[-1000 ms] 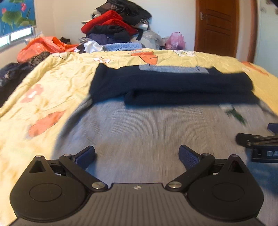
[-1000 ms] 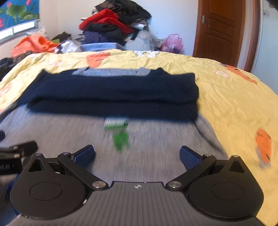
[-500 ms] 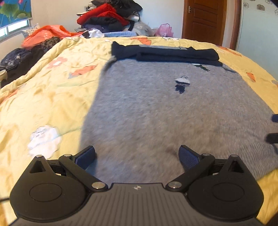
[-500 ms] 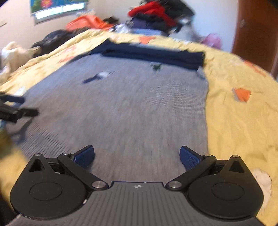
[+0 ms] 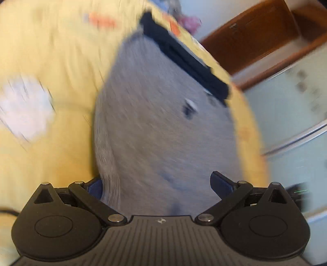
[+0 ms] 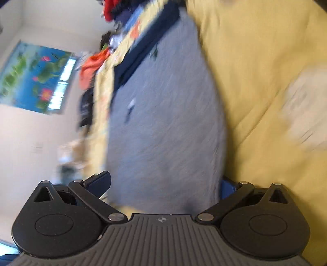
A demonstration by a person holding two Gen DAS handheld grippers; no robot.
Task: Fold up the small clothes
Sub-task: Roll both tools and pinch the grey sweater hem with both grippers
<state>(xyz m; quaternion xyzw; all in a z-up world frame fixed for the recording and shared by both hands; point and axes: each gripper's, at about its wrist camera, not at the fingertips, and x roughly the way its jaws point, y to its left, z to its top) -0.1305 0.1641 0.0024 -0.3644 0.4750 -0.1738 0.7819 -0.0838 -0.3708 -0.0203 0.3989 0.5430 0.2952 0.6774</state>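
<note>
Left wrist view: left gripper point(image 5: 157, 184) sits rolled sideways, jaws wide apart straddling the grey sweater's point(image 5: 163, 126) near hem, probably lining up a pinch. Right gripper point(image 6: 163, 184) mirrors it, gaping at the opposite corner.

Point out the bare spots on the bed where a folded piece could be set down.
Bare yellow quilt lies left of the grey sweater, and more right of it in the right wrist view. The far end is crowded: navy sleeves folded across the sweater, and a clothes pile beyond. Both views are blurred.
</note>
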